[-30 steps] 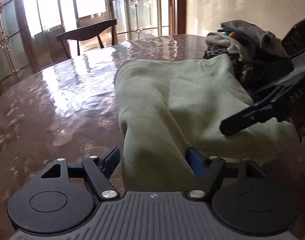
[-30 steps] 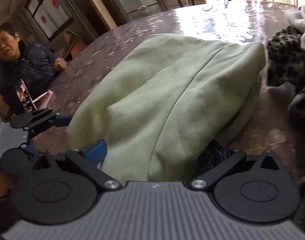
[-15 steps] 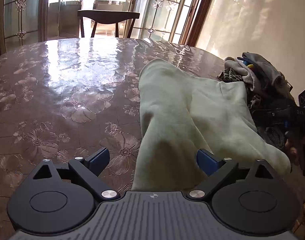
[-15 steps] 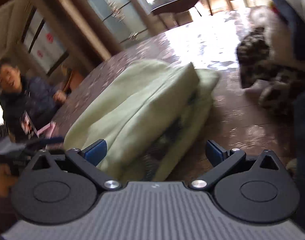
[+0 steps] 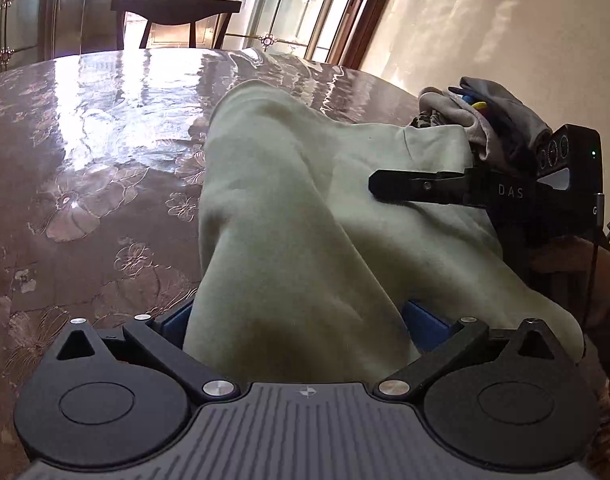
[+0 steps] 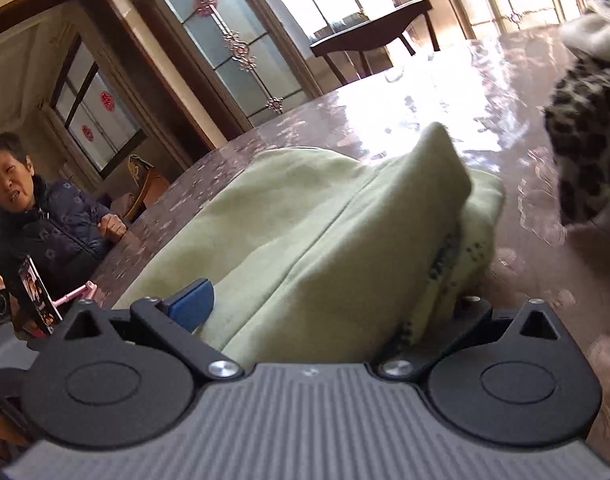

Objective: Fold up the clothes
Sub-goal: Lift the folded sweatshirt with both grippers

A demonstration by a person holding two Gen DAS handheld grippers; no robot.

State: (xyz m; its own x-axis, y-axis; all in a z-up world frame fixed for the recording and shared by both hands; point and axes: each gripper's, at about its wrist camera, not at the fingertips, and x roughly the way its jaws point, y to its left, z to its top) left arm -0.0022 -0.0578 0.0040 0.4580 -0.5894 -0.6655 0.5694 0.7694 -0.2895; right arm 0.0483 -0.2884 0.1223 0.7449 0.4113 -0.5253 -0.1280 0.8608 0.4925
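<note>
A pale green garment (image 5: 305,208) lies folded on the brown flowered table (image 5: 85,168). My left gripper (image 5: 301,320) stands with its blue pads wide apart and the near end of the garment bunched between them. My right gripper (image 6: 325,308) also has its pads apart around a fold of the same garment (image 6: 305,232), whose dark speckled lining shows at the edge. In the left wrist view the right gripper (image 5: 389,188) lies over the garment from the right, its jaws seen side-on. Whether either gripper pinches the cloth is hidden.
A pile of other clothes (image 5: 485,120), with a leopard-print piece (image 6: 585,140), sits at the table's right. A dark chair (image 5: 177,12) stands beyond the far edge by glass doors. A person in a dark jacket (image 6: 45,224) sits at the table's left side.
Both grippers have moved back onto the garment. The right gripper, drawn back and wide open half a second ago, now has the fold between its pads again. The left view has dropped lower.
</note>
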